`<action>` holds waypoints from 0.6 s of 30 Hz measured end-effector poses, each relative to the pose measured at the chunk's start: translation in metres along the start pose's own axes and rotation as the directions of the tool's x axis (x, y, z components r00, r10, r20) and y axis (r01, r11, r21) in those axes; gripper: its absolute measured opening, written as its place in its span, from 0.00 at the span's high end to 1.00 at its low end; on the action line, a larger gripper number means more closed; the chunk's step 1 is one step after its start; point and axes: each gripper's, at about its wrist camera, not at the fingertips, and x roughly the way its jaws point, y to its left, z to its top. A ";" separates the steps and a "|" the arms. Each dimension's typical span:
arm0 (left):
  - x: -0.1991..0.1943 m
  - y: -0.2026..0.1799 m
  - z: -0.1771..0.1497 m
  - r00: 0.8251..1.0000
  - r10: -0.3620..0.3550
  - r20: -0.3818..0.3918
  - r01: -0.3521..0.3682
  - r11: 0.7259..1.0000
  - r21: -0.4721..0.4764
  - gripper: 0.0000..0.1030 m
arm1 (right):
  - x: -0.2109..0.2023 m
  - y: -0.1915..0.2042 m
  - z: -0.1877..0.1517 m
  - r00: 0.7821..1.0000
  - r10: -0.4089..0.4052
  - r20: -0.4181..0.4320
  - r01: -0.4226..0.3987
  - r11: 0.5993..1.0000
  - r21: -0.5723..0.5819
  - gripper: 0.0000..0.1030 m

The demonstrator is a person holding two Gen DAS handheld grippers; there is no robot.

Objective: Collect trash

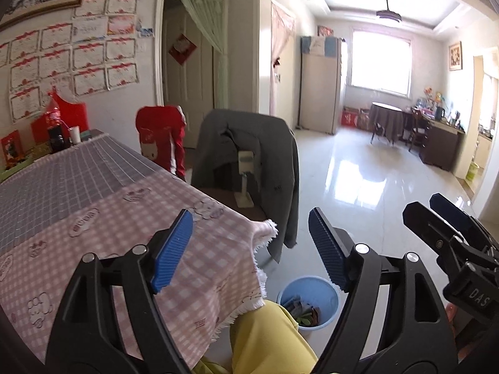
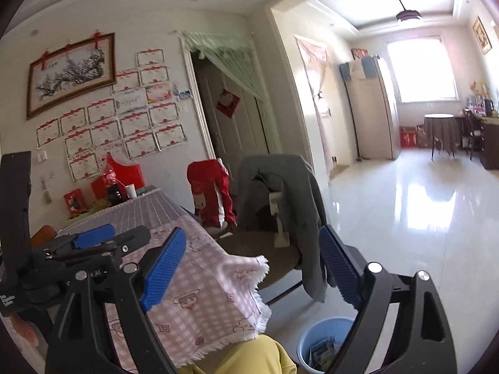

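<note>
Trash already lies in the blue bin on the floor, right of the table. Left tongs and right tongs both released, empty. Near table shows no litter; collection appears largely finished.

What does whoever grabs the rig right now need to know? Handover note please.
Left claw: open, nothing between the pads.
Right claw: open, also empty.
Both are raised above the near corner of the table, pointing out into the room.
Blue bin stands on the floor beside that corner, by the person's yellow-clad knee; wrappers and scraps already lie inside it.
Done: some trash is binned, and the visible pink checked cloth shows no loose litter.
Left: check the cup and bottle cluttering the far end of the table; whether they are trash is unclear.
</note>
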 end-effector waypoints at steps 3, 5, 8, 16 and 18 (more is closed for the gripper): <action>-0.019 0.004 0.002 0.998 0.027 0.050 -0.027 1.000 -0.002 0.19 | -0.005 0.008 0.005 1.000 0.029 0.010 -0.029 1.000 -0.004 0.16; -0.027 0.007 0.005 0.997 0.034 0.074 -0.033 0.999 -0.005 0.17 | -0.010 0.013 0.008 0.999 0.036 0.022 -0.036 0.999 -0.016 0.16; -0.036 0.012 0.005 0.995 0.054 0.088 -0.053 0.998 -0.019 0.16 | -0.014 0.021 0.011 0.999 0.033 0.031 -0.032 0.999 -0.040 0.14; -0.048 0.024 0.006 0.989 0.094 0.112 -0.087 0.994 -0.060 0.14 | -0.020 0.033 0.015 0.999 0.034 0.034 -0.031 0.997 -0.075 0.12; -0.049 0.028 0.005 0.989 0.100 0.107 -0.092 0.993 -0.076 0.14 | -0.020 0.036 0.015 0.999 0.029 0.037 -0.026 0.996 -0.082 0.12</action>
